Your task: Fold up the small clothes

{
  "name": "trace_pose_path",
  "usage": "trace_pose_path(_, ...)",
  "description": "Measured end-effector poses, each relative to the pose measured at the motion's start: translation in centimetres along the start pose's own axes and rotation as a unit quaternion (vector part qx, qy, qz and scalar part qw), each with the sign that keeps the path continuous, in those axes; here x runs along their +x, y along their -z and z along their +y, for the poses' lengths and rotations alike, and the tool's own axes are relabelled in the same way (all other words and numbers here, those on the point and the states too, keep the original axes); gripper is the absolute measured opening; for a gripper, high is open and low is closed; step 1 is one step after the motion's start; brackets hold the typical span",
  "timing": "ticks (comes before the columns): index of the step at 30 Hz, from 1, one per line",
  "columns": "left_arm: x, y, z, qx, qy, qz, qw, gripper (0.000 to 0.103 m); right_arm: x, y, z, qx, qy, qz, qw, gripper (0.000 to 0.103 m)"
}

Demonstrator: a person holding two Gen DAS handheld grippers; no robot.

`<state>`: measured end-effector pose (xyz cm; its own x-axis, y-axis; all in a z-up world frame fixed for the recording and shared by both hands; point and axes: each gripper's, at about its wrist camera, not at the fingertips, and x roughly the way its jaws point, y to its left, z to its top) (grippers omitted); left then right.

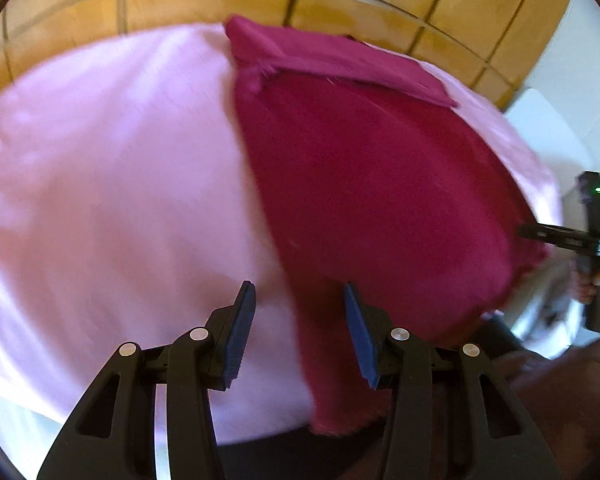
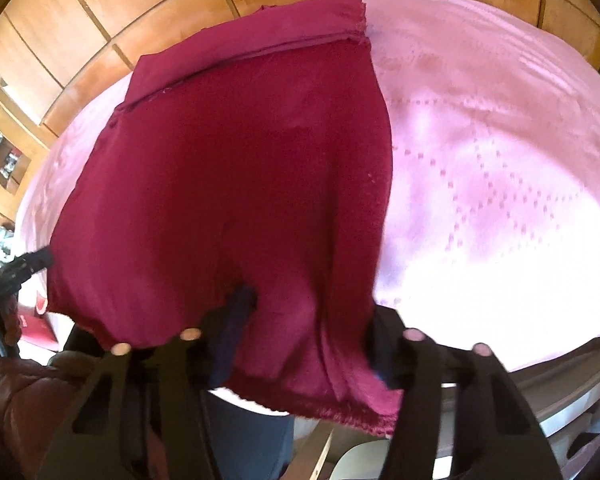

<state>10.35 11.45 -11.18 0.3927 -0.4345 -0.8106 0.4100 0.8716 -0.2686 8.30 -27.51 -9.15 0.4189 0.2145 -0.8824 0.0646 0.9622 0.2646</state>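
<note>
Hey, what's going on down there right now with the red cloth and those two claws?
Left gripper jaws open, cloth edge between, unpinched. Right gripper jaws around near hem; grip unclear. Magenta garment on pink tablecloth. Nothing blocking.

No readable text, label, brand, number or sign anywhere: none on crimson cloth (image 2: pixel 228 184), none on pink cover (image 1: pixel 112 184) beneath it.

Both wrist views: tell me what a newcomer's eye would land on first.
A crimson cloth dominates, spread over a pale pink tablecloth above a brown tiled floor. Its near hem drapes between the right tongs. The left tongs stand open at its left edge.
</note>
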Motion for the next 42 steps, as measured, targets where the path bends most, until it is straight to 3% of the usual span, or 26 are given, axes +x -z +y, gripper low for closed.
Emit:
trace_pose_path(2, 0.6, 0.5, -0.5, 0.005, 0.017, 0.009, 0.9998, 0.04, 0.1, -0.1, 0.2, -0.005, 0.003, 0.001, 1.0, 0.032)
trace_pose_path(3, 1.0, 0.7, -0.8, 0.011, 0.023, 0.014, 0.9996, 0.022, 0.1, -0.3, 0.1, -0.006, 0.005, 0.002, 1.0, 0.021)
trace_pose_path(4, 1.3, 0.8, -1.0, 0.017, 0.027, 0.02, 0.9993, 0.018, -0.1, -0.4, 0.1, -0.005, 0.005, 0.002, 1.0, 0.013)
trace_pose_path(6, 1.1, 0.7, -1.5, 0.023, 0.036, 0.015, 0.999, 0.01, -0.8, -0.9, 0.1, -0.005, -0.008, -0.002, 1.0, 0.011)
trace_pose_path(10, -1.3, -0.8, -1.6, 0.015, 0.097, -0.018, 0.995, 0.009, -3.1, -2.3, 0.4, 0.004, -0.056, -0.033, 0.998, 0.009)
trace_pose_path(15, -4.0, -5.5, -0.6, -0.03, 0.176, -0.082, 0.9805, 0.009, -5.0, -6.7, -0.3, 0.043, -0.111, -0.097, 0.988, 0.009)
trace_pose_path(21, -2.2, -10.8, 1.1, -0.078, 0.187, -0.106, 0.9735, 0.009, -2.7, -12.8, -2.3, 0.088, -0.108, -0.118, 0.983, 0.009)
trace_pose_path(26, 0.7, -15.0, 3.7, -0.146, 0.152, -0.102, 0.9723, 0.009, 0.1, -16.9, -4.6, 0.119, -0.101, -0.11, 0.982, 0.01)
trace_pose_path(28, 1.9, -16.7, 5.2, -0.18, 0.148, -0.096, 0.9677, 0.009, 1.4, -18.4, -5.3, 0.139, -0.099, -0.107, 0.979, 0.023)
trace_pose_path(29, 2.7, -17.5, 6.1, -0.207, 0.146, -0.088, 0.9634, 0.021, 1.8, -19.0, -5.7, 0.152, -0.108, -0.106, 0.977, 0.034)
trace_pose_path(30, 3.0, -18.0, 6.8, -0.225, 0.148, -0.084, 0.9593, 0.035, 1.8, -19.1, -6.0, 0.16, -0.115, -0.11, 0.974, 0.054)
trace_pose_path(31, 3.0, -18.3, 7.4, -0.237, 0.147, -0.089, 0.9563, 0.041, 1.7, -19.3, -6.3, 0.168, -0.119, -0.117, 0.972, 0.067)
trace_pose_path(33, 2.0, -18.3, 8.7, -0.256, 0.131, -0.112, 0.9512, 0.052, 1.2, -19.4, -6.6, 0.178, -0.121, -0.133, 0.967, 0.075)
trace_pose_path(36, 1.5, -16.9, 10.2, -0.269, 0.125, -0.115, 0.9482, 0.053, 0.2, -18.1, -7.4, 0.181, -0.126, -0.143, 0.965, 0.081)
trace_pose_path(39, 1.6, -14.9, 9.7, -0.224, 0.09, -0.102, 0.965, 0.053, -0.1, -15.8, -8.0, 0.172, -0.111, -0.14, 0.969, 0.082)
trace_pose_path(42, 3.1, -12.3, 7.9, -0.174, 0.082, -0.074, 0.9785, 0.053, 0.8, -13.2, -7.8, 0.151, -0.082, -0.118, 0.978, 0.081)
